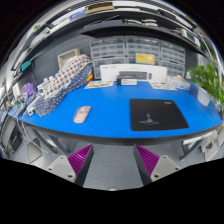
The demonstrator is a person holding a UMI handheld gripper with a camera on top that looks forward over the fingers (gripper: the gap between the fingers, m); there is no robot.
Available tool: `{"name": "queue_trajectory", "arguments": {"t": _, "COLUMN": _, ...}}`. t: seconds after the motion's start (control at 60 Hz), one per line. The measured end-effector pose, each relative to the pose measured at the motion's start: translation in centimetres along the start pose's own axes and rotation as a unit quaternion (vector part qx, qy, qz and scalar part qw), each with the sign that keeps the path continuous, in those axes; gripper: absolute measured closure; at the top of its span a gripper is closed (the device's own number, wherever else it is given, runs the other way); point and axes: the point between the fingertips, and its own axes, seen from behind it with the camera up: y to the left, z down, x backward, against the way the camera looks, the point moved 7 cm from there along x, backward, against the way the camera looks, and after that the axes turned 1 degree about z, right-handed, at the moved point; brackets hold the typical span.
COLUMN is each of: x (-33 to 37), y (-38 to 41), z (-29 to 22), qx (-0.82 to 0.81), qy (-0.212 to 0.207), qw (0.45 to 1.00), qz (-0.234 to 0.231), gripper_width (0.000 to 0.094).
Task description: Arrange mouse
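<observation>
A light-coloured mouse (pixel 82 114) lies on the blue table (pixel 110 105), left of a black mouse mat (pixel 157 113). A small dark item (pixel 150 119) sits on the mat. My gripper (pixel 113 160) is held back from the table's front edge, well short of the mouse. Its purple-padded fingers (pixel 80 158) stand wide apart with nothing between them.
A white box-like device (pixel 128 73) stands at the table's far side, with stacked colourful items (pixel 68 72) to its left. Shelves with bins (pixel 130 48) line the back wall. A green plant (pixel 210 80) is at the right. Grey floor lies under the fingers.
</observation>
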Motion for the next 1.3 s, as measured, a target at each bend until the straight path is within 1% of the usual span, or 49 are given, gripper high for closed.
{"name": "queue_trajectory", "arguments": {"t": 0.083, "x": -2.5, "y": 4.2, "z": -0.5, "qx": 0.003, "qy": 0.008, "qw": 1.000, "qz": -0.021, "gripper_width": 0.0127}}
{"name": "queue_trajectory", "arguments": {"t": 0.183, "x": -5.8, "y": 8.5, "z": -1.9, "qx": 0.009, "qy": 0.011, "qw": 0.999, "qz": -0.033, "gripper_width": 0.0127}}
{"name": "queue_trajectory", "arguments": {"t": 0.317, "x": -10.6, "y": 12.2, "z": -4.2, "qx": 0.017, "qy": 0.019, "qw": 0.999, "qz": -0.029, "gripper_width": 0.0132}}
{"name": "queue_trajectory", "arguments": {"t": 0.467, "x": -15.2, "y": 14.5, "z": -6.5, "qx": 0.016, "qy": 0.023, "qw": 1.000, "qz": -0.008, "gripper_width": 0.0156}}
{"name": "queue_trajectory", "arguments": {"t": 0.533, "x": -17.0, "y": 14.8, "z": -7.4, "qx": 0.016, "qy": 0.028, "qw": 0.999, "qz": 0.005, "gripper_width": 0.0212}}
{"name": "queue_trajectory", "arguments": {"t": 0.583, "x": -18.0, "y": 14.8, "z": -8.1, "qx": 0.020, "qy": 0.027, "qw": 0.999, "qz": 0.022, "gripper_width": 0.0310}}
{"name": "queue_trajectory", "arguments": {"t": 0.617, "x": -18.4, "y": 14.6, "z": -8.3, "qx": 0.023, "qy": 0.035, "qw": 0.999, "qz": 0.033, "gripper_width": 0.0368}}
{"name": "queue_trajectory", "arguments": {"t": 0.667, "x": -18.8, "y": 14.6, "z": -8.7, "qx": 0.025, "qy": 0.040, "qw": 0.998, "qz": 0.032, "gripper_width": 0.0466}}
{"name": "queue_trajectory", "arguments": {"t": 0.767, "x": -19.0, "y": 14.5, "z": -9.0, "qx": 0.015, "qy": 0.045, "qw": 0.998, "qz": 0.033, "gripper_width": 0.0490}}
{"name": "queue_trajectory", "arguments": {"t": 0.85, "x": -19.0, "y": 14.3, "z": -8.8, "qx": 0.021, "qy": 0.044, "qw": 0.998, "qz": 0.032, "gripper_width": 0.0556}}
{"name": "queue_trajectory", "arguments": {"t": 0.867, "x": -19.0, "y": 14.3, "z": -8.8, "qx": 0.021, "qy": 0.044, "qw": 0.998, "qz": 0.032, "gripper_width": 0.0523}}
{"name": "queue_trajectory", "arguments": {"t": 0.883, "x": -19.0, "y": 14.4, "z": -8.9, "qx": 0.022, "qy": 0.044, "qw": 0.998, "qz": 0.034, "gripper_width": 0.0590}}
{"name": "queue_trajectory", "arguments": {"t": 0.9, "x": -19.0, "y": 14.3, "z": -8.8, "qx": 0.024, "qy": 0.047, "qw": 0.998, "qz": 0.032, "gripper_width": 0.0582}}
{"name": "queue_trajectory", "arguments": {"t": 0.917, "x": -18.9, "y": 14.3, "z": -8.9, "qx": 0.025, "qy": 0.045, "qw": 0.998, "qz": 0.032, "gripper_width": 0.0604}}
{"name": "queue_trajectory", "arguments": {"t": 1.017, "x": -19.2, "y": 14.2, "z": -9.0, "qx": 0.026, "qy": 0.048, "qw": 0.998, "qz": 0.023, "gripper_width": 0.0607}}
{"name": "queue_trajectory", "arguments": {"t": 1.083, "x": -18.8, "y": 14.1, "z": -9.6, "qx": 0.027, "qy": 0.068, "qw": 0.997, "qz": 0.006, "gripper_width": 0.0605}}
{"name": "queue_trajectory", "arguments": {"t": 1.1, "x": -18.5, "y": 13.9, "z": -10.1, "qx": 0.032, "qy": 0.067, "qw": 0.997, "qz": 0.003, "gripper_width": 0.0607}}
{"name": "queue_trajectory", "arguments": {"t": 1.133, "x": -17.6, "y": 13.3, "z": -11.9, "qx": 0.043, "qy": 0.052, "qw": 0.998, "qz": 0.003, "gripper_width": 0.0605}}
{"name": "queue_trajectory", "arguments": {"t": 1.3, "x": -11.3, "y": 7.6, "z": -23.3, "qx": 0.058, "qy": -0.053, "qw": 0.997, "qz": 0.016, "gripper_width": 0.0604}}
